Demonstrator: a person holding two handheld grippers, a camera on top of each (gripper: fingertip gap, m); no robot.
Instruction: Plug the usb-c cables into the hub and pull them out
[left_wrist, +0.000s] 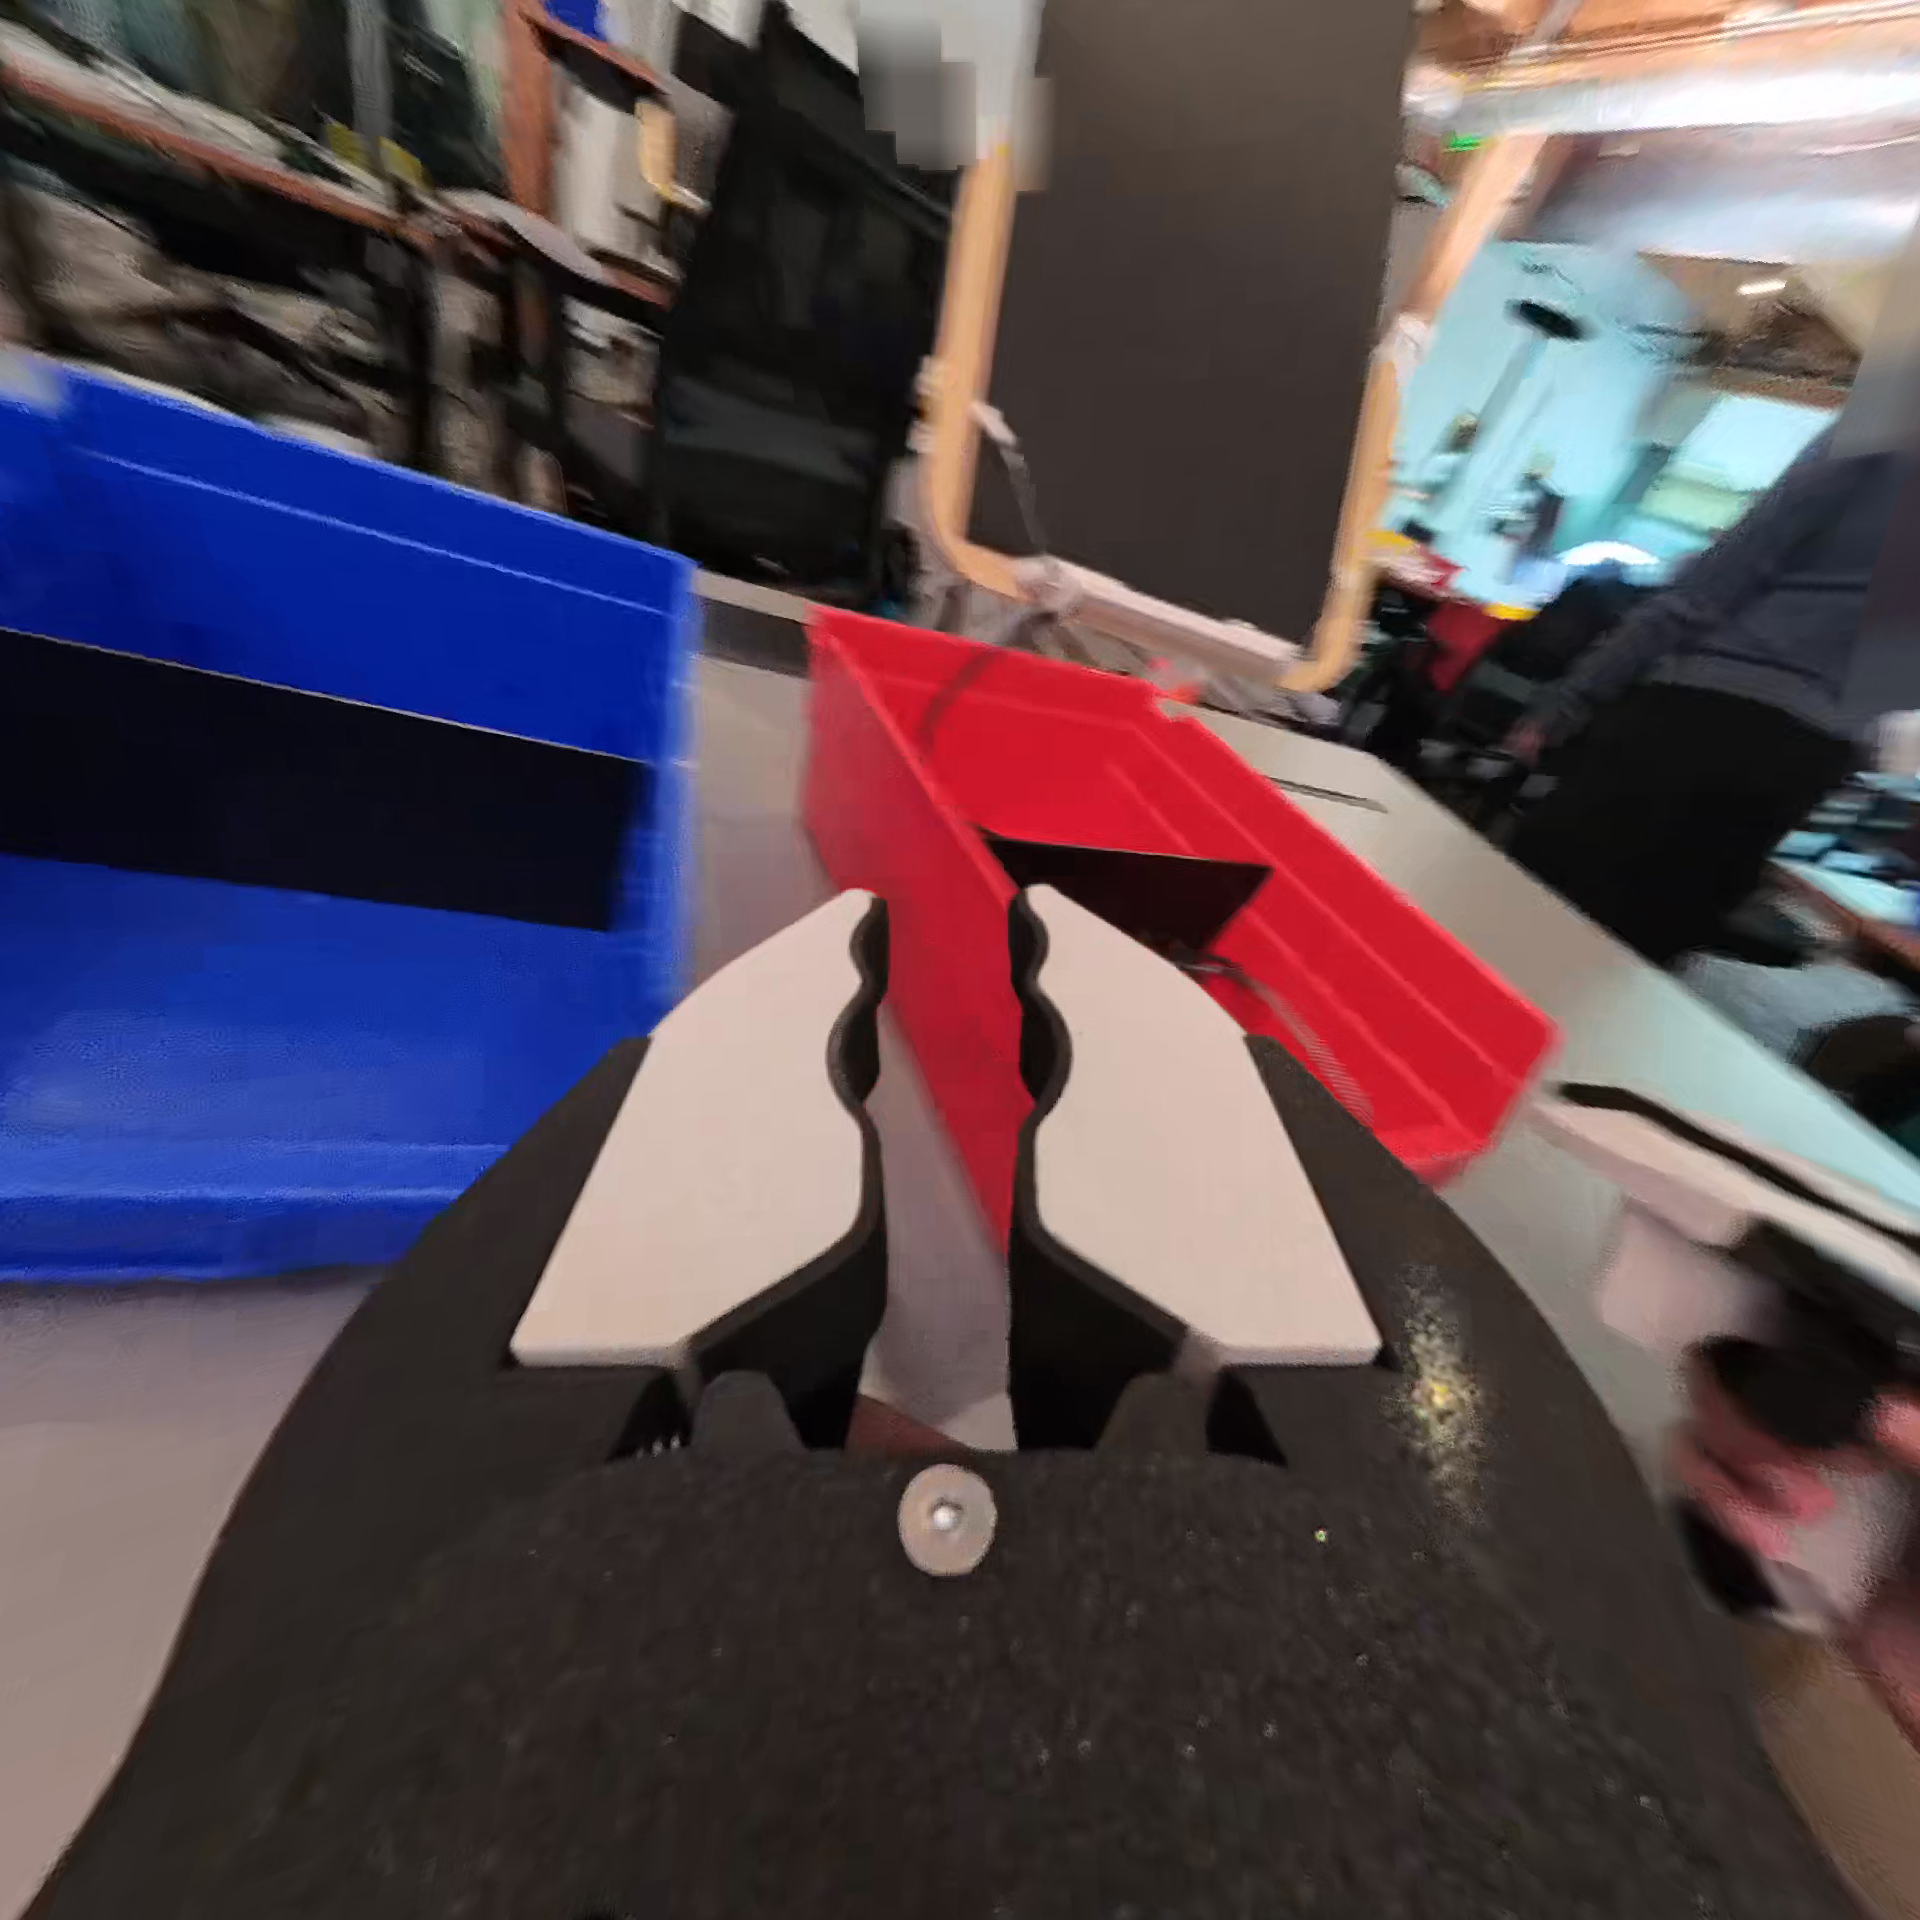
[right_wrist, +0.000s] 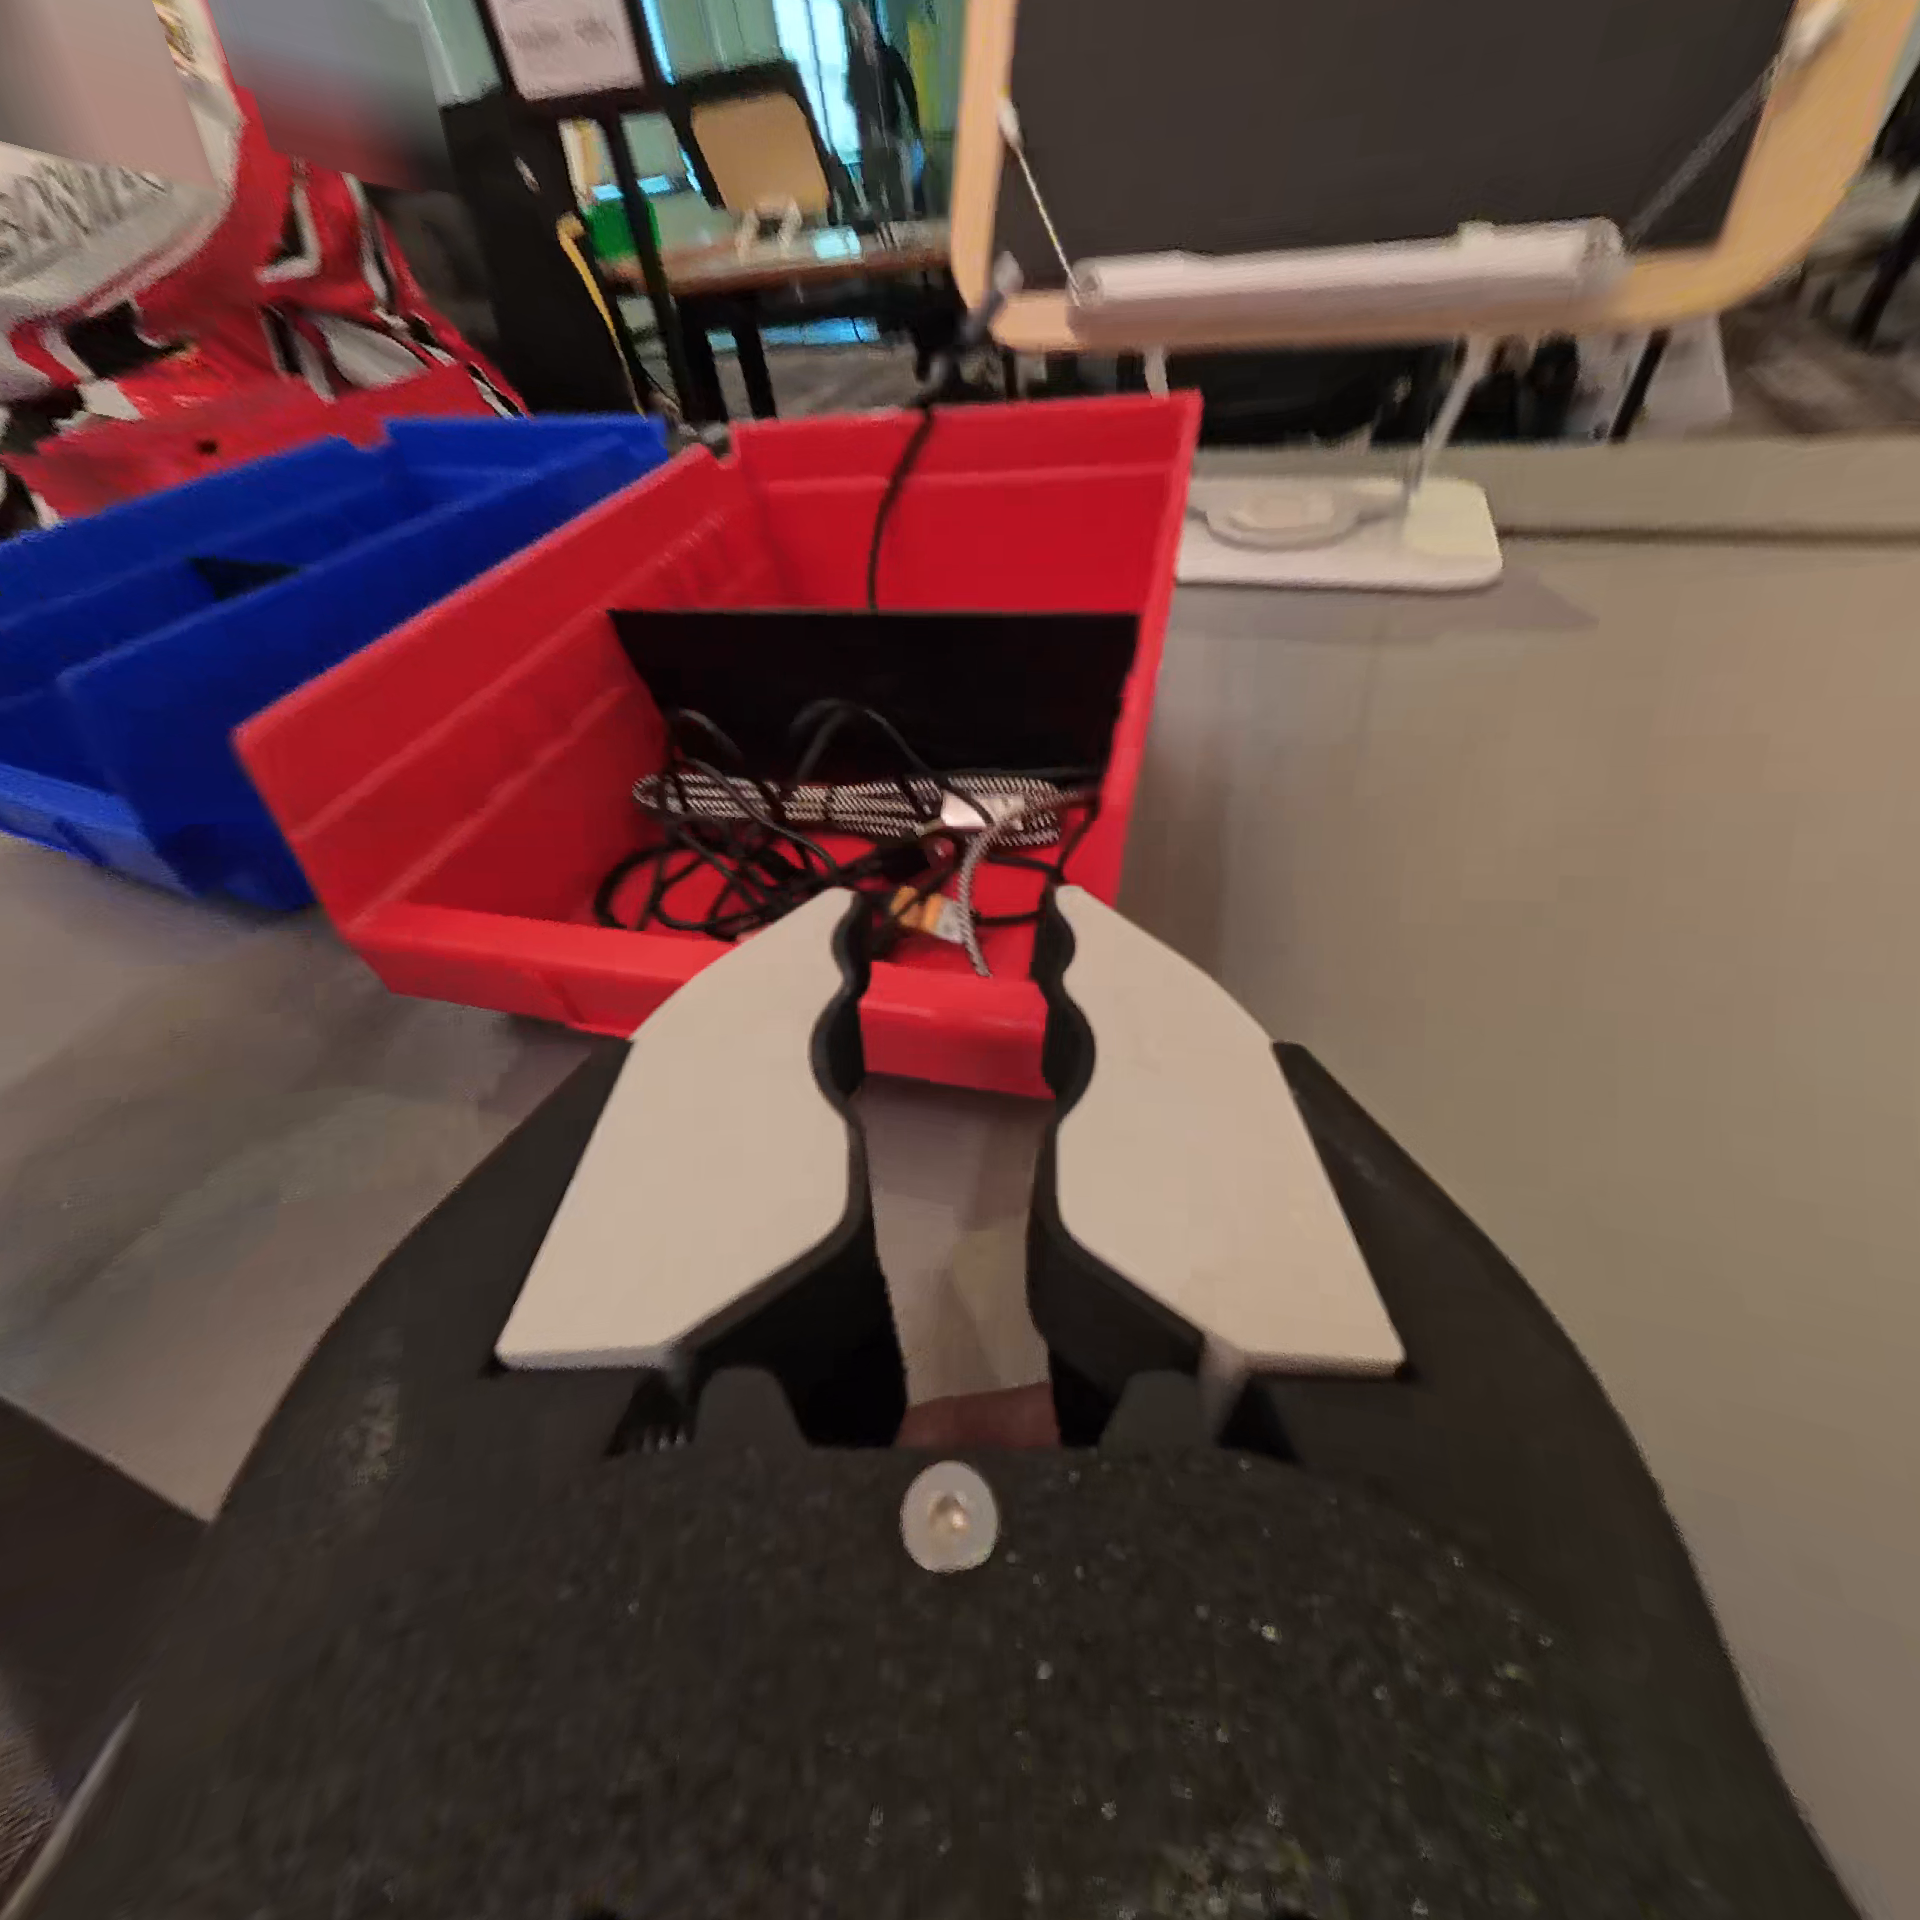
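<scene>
A red bin (right_wrist: 468, 790) stands on the grey table and holds a braided black-and-white cable (right_wrist: 831, 805), tangled thin black cables (right_wrist: 707, 883) and an upright black divider (right_wrist: 883, 675). I cannot make out a hub. My right gripper (right_wrist: 954, 914) is open and empty, just in front of the bin's near wall. My left gripper (left_wrist: 948, 914) is open and empty, in front of the red bin's (left_wrist: 1143, 790) corner, with a bit of cable (left_wrist: 1236, 971) showing by the black divider.
A blue bin (left_wrist: 312, 1039) stands left of the red one and also shows in the right wrist view (right_wrist: 156, 665). A white stand base (right_wrist: 1340, 530) and a wooden frame (right_wrist: 1039, 312) are behind. A person (left_wrist: 1714, 727) stands at the far right. The view is motion-blurred. My hands' fingertips stand some 25 cm from each other.
</scene>
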